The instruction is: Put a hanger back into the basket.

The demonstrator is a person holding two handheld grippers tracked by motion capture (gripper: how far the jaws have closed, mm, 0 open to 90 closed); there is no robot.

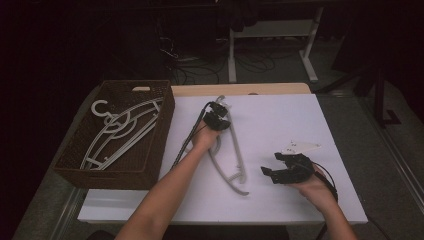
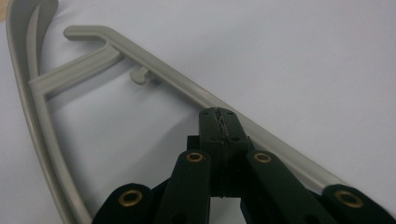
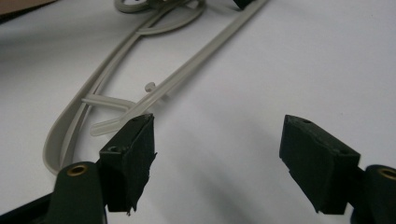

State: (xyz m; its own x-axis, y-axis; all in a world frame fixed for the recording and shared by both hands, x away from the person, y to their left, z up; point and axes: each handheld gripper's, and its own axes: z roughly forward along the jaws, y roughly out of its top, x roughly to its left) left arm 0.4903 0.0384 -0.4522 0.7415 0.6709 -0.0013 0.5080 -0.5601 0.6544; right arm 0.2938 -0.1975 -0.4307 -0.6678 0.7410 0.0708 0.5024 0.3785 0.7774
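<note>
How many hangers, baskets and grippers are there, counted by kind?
Hangers: 3, one on the white table at, two in the basket at and
Basket: 1
Grippers: 2, left gripper, right gripper
Total: 6

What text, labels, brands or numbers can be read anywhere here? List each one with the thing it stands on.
None: no readable text in any view.
Grey hanger on the white table: plain plastic, no marking seen.
Hangers in the brown basket: too small and dim to tell.
Left hand-held gripper, jaws shut, and right hand-held gripper, jaws apart: black, with brass rivets, no lettering.
</note>
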